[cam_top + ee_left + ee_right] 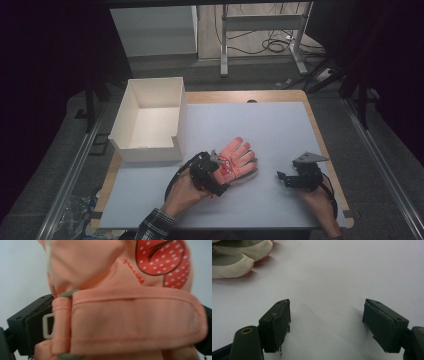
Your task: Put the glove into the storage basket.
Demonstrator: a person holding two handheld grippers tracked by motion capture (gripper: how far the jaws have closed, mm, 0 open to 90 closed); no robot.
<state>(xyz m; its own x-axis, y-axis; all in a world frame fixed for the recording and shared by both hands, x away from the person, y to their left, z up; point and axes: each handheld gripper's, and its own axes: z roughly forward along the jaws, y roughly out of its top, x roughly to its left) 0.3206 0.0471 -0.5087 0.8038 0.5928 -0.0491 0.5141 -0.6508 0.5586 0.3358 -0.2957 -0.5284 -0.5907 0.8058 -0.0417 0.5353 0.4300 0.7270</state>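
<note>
The counter [280, 125] is a flat pale sheet over a wooden top whose bare rim shows along the far and right edges; most of its surface lies open, with wide free room in the middle, toward the far right and along the near edge. One white box [150, 120], open-topped, straight-walled and rectangular, sits at the far left corner and overhangs the sheet's left edge. One glove [239, 156] lies flat near the centre, fingers spread and pointing away from the person, close to the box's near right corner but apart from it. It is soft peach fabric with stitched seams, a broad wrist strap [135, 322] threaded through a pale plastic buckle [47, 326], and a red patch with white dots [162, 262] on the back; from the right gripper view the fingertips [239, 255] look cream and grey mesh. The left gripper [216, 170] is at the glove's wrist end, its black jaws on either side of the strapped cuff and closed on it. The right gripper [282, 177] rests well to the right of the glove, near the counter's right edge, its two jaws spread wide with bare counter between them.
</note>
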